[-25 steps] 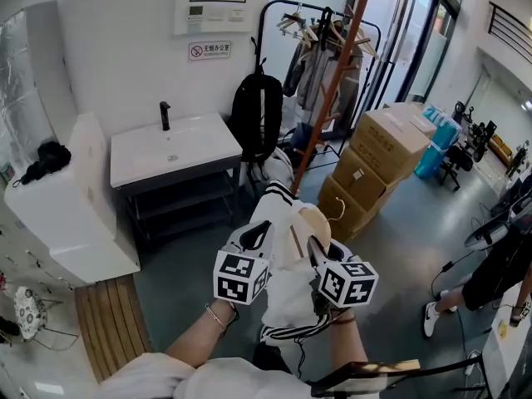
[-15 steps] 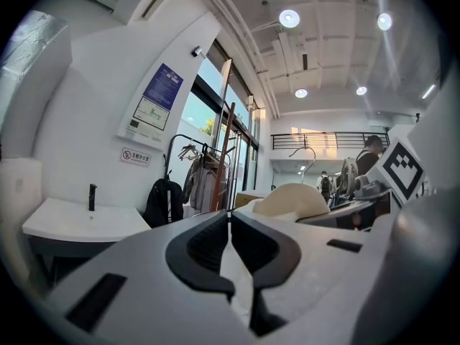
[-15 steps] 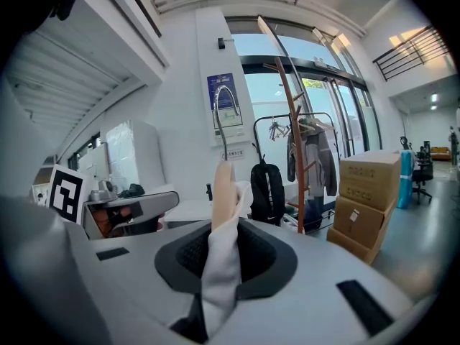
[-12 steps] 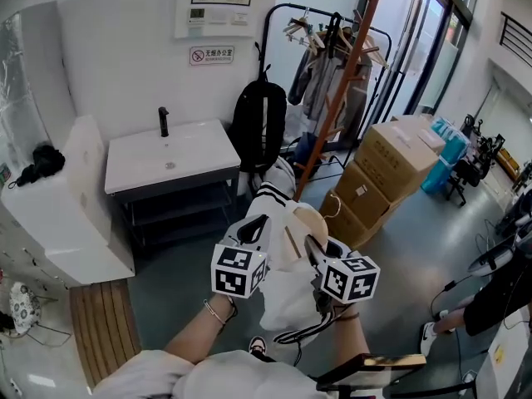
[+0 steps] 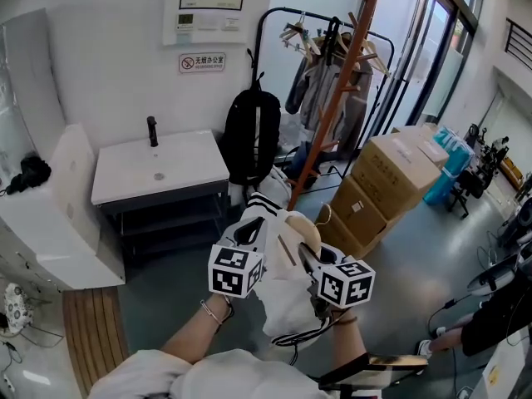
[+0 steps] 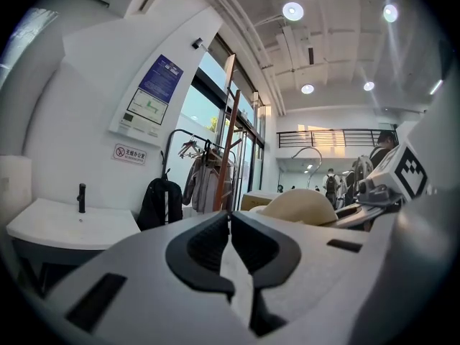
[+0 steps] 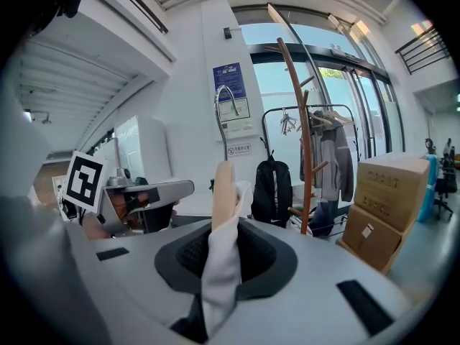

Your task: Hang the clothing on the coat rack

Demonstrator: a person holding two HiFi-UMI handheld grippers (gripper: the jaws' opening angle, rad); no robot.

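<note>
A: Where is the clothing (image 5: 287, 310) found, and how is it held?

B: It is seen at the bottom middle of the head view, draped over a pale hanger (image 5: 301, 225) and carried in the air between both tools. The left tool (image 5: 249, 233) is closed to a narrow slit on a fold of the white cloth. The right tool (image 5: 306, 254) is clamped on the cloth together with one arm of the hanger, which is seen standing up out of its jaws in the right gripper view.

A: Why are two grips used?

B: It is judged that the hanger is steadied by the right grip while the cloth is kept from sliding off by the left. That way the metal hook (image 7: 215, 128) is left free for a peg.

A: Where is the coat rack (image 5: 339, 90) placed?

B: The brown wooden pole is seen at about 1 o'clock from the tools, well apart from them, with short pegs along it. A black backpack (image 5: 253, 135) is seen at 12 o'clock, cardboard boxes (image 5: 391, 169) are stacked at 2 o'clock, and a sink (image 5: 158, 169) is set at 10 o'clock.

A: What is called for next?

B: The load probably has to be carried toward 1 o'clock and raised, with the hook turned toward a bare peg. A snag on the backpack could be risked on the way.
</note>
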